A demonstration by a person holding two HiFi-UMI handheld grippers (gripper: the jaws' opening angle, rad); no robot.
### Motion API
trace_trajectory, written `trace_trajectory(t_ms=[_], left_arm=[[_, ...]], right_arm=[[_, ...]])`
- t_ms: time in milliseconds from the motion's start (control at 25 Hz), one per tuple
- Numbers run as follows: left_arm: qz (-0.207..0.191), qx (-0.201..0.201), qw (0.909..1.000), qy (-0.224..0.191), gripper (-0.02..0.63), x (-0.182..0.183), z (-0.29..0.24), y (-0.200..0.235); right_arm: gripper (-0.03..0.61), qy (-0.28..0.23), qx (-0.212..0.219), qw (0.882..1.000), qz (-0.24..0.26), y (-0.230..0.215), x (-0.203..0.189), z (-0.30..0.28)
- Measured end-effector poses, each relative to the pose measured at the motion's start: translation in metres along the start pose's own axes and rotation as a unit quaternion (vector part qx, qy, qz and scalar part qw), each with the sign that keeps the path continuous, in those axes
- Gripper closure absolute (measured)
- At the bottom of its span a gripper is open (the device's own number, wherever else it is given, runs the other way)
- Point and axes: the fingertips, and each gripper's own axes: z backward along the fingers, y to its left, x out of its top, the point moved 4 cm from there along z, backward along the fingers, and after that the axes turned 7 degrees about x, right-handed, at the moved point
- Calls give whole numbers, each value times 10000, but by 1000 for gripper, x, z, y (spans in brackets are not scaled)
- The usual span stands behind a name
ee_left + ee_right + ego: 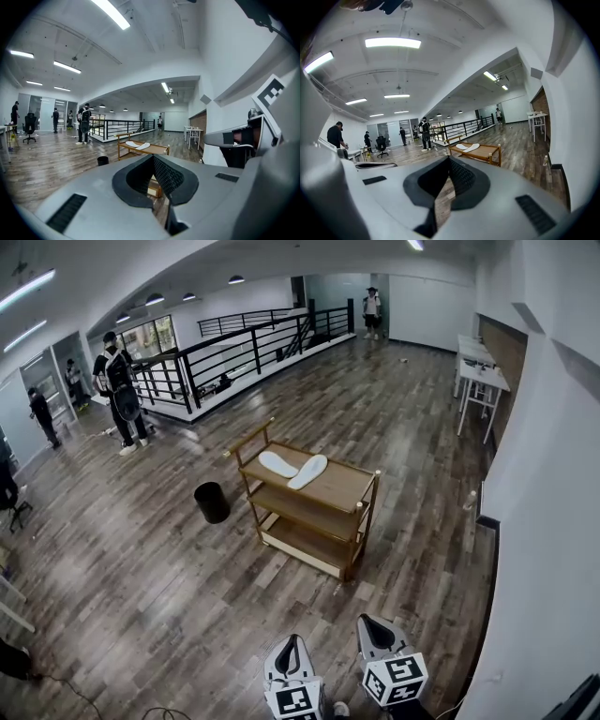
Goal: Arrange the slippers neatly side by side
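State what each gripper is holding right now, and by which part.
Nothing is held. The left gripper and the right gripper are both shut and empty. The slippers lie far from them on the cart, on its top shelf.

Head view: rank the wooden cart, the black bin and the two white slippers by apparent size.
1. wooden cart, largest by far.
2. black bin.
3. slipper by the handle and other slipper: they look alike, so no ranking between them.

Wood-plank floor (141, 559), white walls (553, 521), black railing (255, 348), wooden three-shelf cart (347, 486), black bin (212, 502), ceiling strip lights (110, 13)
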Motion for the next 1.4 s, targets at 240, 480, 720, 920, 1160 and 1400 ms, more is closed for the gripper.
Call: trace_trajectory(t_ms=[240,480,720,920,1160,1400], left_arm=[[90,27,10000,9,612,6,-36,9],[182,-7,9998,-125,612,18,-93,27],[229,19,9996,-181,612,35,-151,59],[321,-71,9994,-145,612,31,-186,78],[415,-99,9991,45,612,23,-208,96],[498,111,9985,174,612,18,-218,113]], right_arm=[[580,-35,42,10000,36,-10,9,-36],[580,-68,19,9999,96,-24,26,-92],[580,-115,1,9998,185,-26,48,-156],[580,-38,-32,9998,204,-26,50,-198],[580,46,-83,9998,194,-24,48,-226],[580,174,-103,9996,197,-25,44,-244]])
